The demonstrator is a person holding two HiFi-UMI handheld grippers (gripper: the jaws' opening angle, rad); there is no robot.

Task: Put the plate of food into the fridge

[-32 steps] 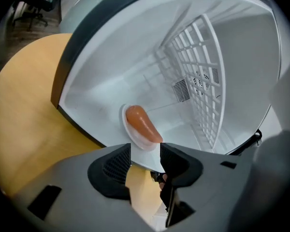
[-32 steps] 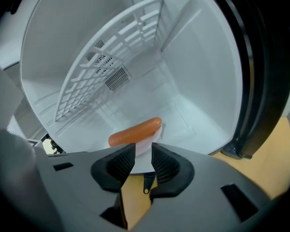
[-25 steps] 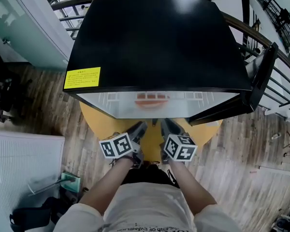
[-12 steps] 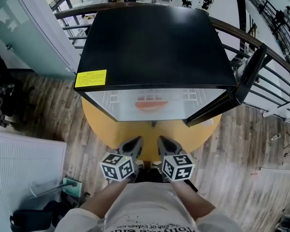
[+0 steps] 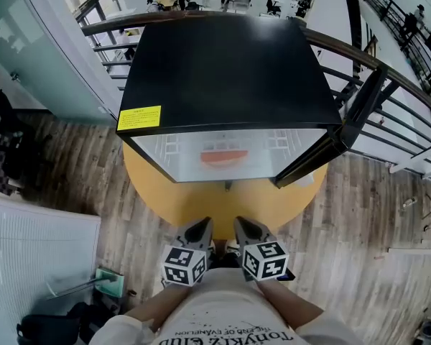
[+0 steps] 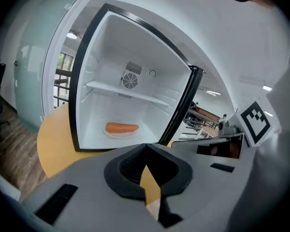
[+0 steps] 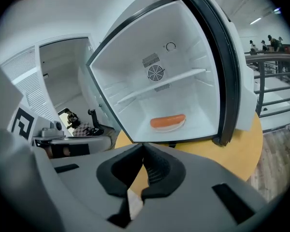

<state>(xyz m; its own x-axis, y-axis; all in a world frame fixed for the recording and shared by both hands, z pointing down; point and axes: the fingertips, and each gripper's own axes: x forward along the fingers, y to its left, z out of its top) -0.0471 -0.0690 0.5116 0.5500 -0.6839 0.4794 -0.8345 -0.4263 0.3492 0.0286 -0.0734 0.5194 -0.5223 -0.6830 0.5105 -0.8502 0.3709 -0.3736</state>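
Note:
The white plate with an orange sausage (image 6: 121,128) (image 7: 167,122) (image 5: 224,157) lies on the bottom floor of the small black fridge (image 5: 226,77), whose door (image 5: 337,131) stands wide open at the right. Both grippers are held close to the person's body, well back from the fridge. The left gripper (image 5: 203,228) (image 6: 146,149) is shut with nothing between its jaws. The right gripper (image 5: 238,227) (image 7: 143,150) is shut and empty too.
The fridge stands on a round yellow table (image 5: 223,203) over a wooden floor. A white wire shelf (image 6: 128,93) crosses the fridge's inside above the plate. A railing (image 5: 388,92) runs behind and to the right. A white panel (image 5: 36,243) lies at the left.
Both grippers have pulled back from the fridge's opening toward the person's body. The plate stays inside the fridge.

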